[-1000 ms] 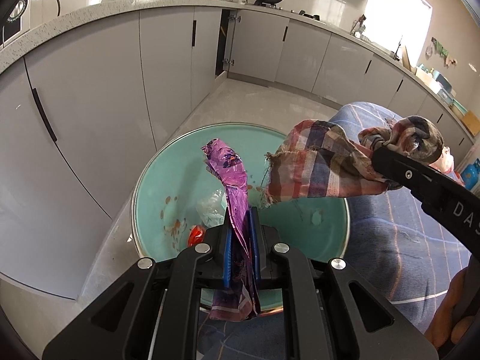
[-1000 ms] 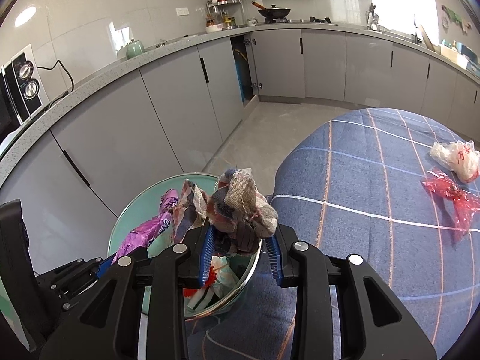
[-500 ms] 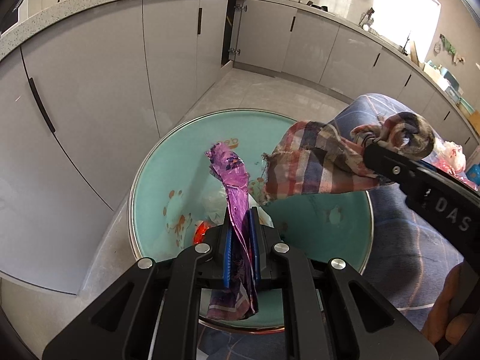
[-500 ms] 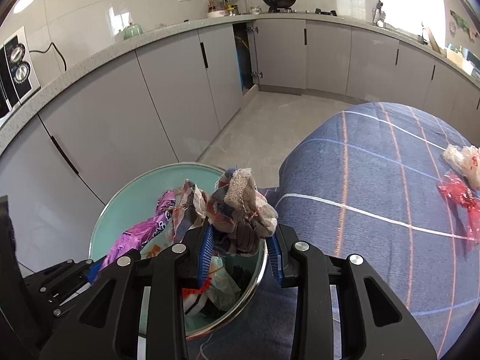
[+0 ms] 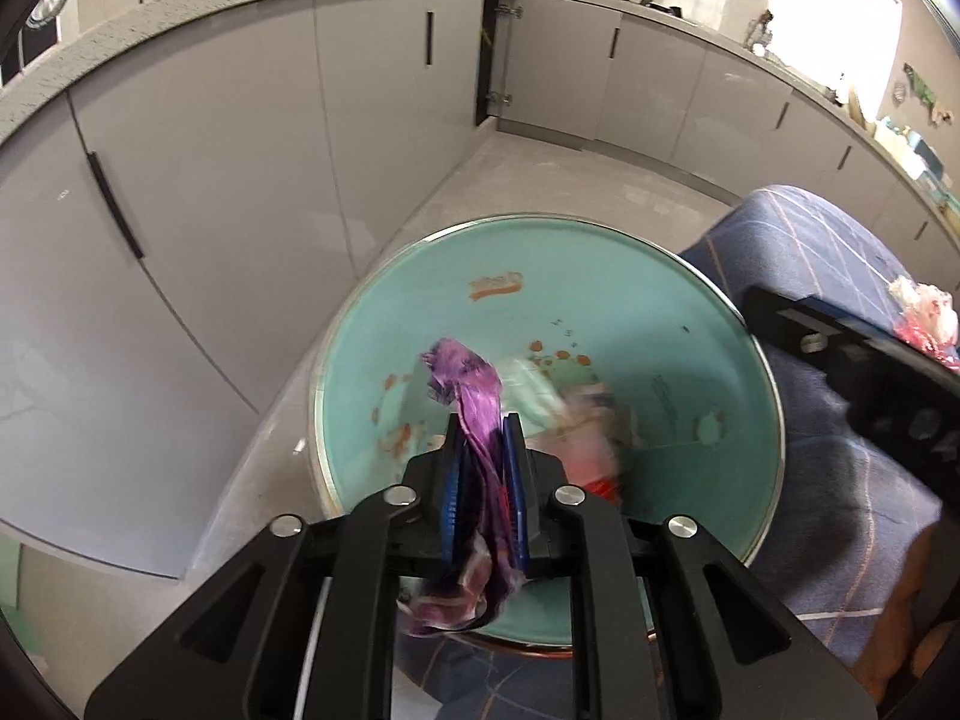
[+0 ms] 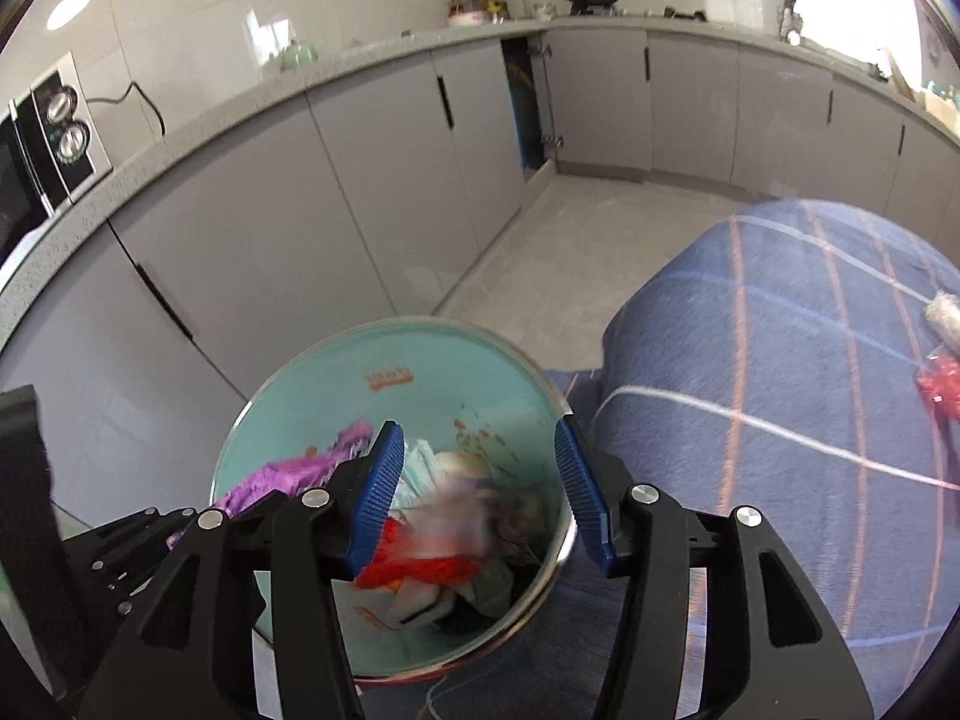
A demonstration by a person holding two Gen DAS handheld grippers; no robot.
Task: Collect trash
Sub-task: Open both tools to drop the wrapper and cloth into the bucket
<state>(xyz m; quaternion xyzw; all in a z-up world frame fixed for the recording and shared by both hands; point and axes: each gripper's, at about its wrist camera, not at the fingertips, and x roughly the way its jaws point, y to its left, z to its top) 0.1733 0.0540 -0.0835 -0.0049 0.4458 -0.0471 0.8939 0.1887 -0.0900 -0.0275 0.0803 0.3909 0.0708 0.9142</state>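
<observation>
1. Left wrist view: the left gripper [image 5: 485, 480] points down into a teal basin [image 5: 630, 276] with a metal rim. Its blue pads [image 5: 451, 492] are beginning to part, and a purple wrapper [image 5: 477, 402] still stands between them, rising ahead of the fingertips and hanging crumpled behind them.
2. The pads look close against the wrapper on both sides, so it is still pinched.
3. Ahead and to the right of this gripper, on the basin floor, lies a blurred pinkish bundle [image 5: 585, 444] with a red scrap [image 5: 603, 487] at its near edge.
4. The right gripper's black body [image 5: 864, 372] crosses the right edge of this view, above the basin rim.
5. Right wrist view: the right gripper [image 6: 477, 480] is over the same basin [image 6: 336, 384], its jaws spreading apart with nothing pressed between the pads.
6. Below the gap, a motion-blurred checked rag [image 6: 462, 516] sits in the basin on other trash, including a red wrapper [image 6: 420, 570] and pale paper [image 6: 423, 471].
7. To the right of the right gripper spreads a blue checked tablecloth [image 6: 780, 360]; far along it lie a red plastic scrap [image 6: 939, 384] and a whitish crumpled piece [image 6: 945, 312], well apart from the basin.
8. Beyond both grippers stand grey kitchen cabinets [image 6: 390, 180].
</observation>
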